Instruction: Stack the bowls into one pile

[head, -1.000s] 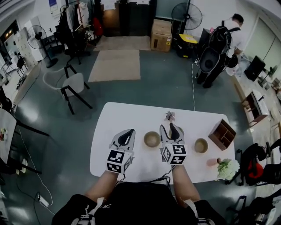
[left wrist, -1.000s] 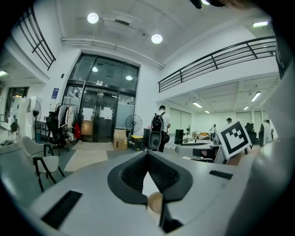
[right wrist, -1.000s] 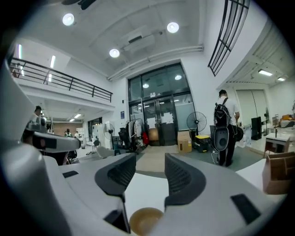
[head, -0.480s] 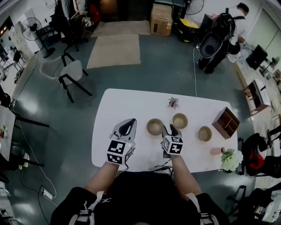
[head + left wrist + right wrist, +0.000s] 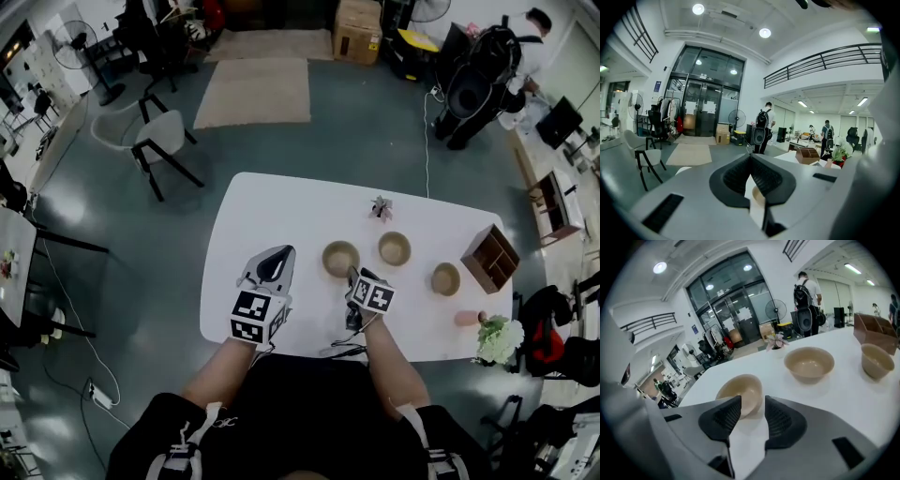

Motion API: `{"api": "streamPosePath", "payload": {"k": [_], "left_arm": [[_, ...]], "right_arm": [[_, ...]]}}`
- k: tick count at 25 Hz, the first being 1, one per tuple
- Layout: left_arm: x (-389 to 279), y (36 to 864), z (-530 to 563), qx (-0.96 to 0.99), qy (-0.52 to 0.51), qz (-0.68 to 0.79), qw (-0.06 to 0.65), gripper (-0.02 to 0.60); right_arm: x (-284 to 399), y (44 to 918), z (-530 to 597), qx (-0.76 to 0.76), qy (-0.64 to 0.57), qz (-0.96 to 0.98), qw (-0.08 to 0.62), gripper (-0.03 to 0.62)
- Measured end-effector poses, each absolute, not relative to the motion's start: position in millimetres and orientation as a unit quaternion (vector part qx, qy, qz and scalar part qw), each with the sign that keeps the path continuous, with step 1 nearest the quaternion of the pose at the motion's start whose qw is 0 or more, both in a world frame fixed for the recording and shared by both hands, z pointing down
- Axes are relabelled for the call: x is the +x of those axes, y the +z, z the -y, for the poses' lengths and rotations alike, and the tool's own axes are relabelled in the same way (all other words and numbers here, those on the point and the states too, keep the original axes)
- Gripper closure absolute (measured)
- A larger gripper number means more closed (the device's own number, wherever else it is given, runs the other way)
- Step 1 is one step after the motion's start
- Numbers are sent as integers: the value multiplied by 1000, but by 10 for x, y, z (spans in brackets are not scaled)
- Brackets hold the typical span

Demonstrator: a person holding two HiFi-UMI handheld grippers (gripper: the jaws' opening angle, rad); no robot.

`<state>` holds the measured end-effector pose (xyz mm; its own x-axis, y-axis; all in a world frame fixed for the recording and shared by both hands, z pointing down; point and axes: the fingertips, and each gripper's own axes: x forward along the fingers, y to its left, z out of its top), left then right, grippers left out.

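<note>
Three tan bowls stand apart on the white table (image 5: 281, 206): a left bowl (image 5: 340, 258) (image 5: 740, 392), a middle bowl (image 5: 395, 248) (image 5: 809, 363) and a right bowl (image 5: 446, 278) (image 5: 876, 360). My right gripper (image 5: 356, 277) (image 5: 752, 411) is tipped down just at the near side of the left bowl. Its jaws are open and have just been closing, with nothing between them; the bowl's rim lies just past the tips. My left gripper (image 5: 275, 258) (image 5: 751, 158) hovers over the table left of the bowls, its tips together and holding nothing.
A wooden compartment box (image 5: 494, 258) (image 5: 876, 331) sits at the table's right end, a small plant (image 5: 381, 207) (image 5: 776, 341) behind the bowls. A pink cup (image 5: 466, 319) and white flowers (image 5: 497, 339) are at the near right corner. A chair (image 5: 155, 145) stands far left.
My right gripper has dropped toward the table and tipped downward, ending close behind the left bowl, with its jaws narrower. The left gripper has barely shifted.
</note>
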<state>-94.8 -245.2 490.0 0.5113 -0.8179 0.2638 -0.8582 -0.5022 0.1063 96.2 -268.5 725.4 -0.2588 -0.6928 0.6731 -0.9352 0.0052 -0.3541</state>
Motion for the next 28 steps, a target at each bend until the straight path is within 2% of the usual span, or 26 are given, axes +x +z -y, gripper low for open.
{"api": "streamPosePath", "payload": {"k": [7,13,21,28], "left_arm": [[-1084,4936,2409,856,94,495,117,569],[-1172,4962,2399,855,95,496,122,569],[-1084,4950,2438,865,88,478,126,569],[-843,5002,2474,879,85,451,132,569]], "right_arm": [[871,7528,2683,569,520,633,75,469],[854,7546,2692,553,601,577,-11,534],[899,7189,2693,528,626,567,-94,543],[1475,6643,2834,567,580,562,-161,543]]}}
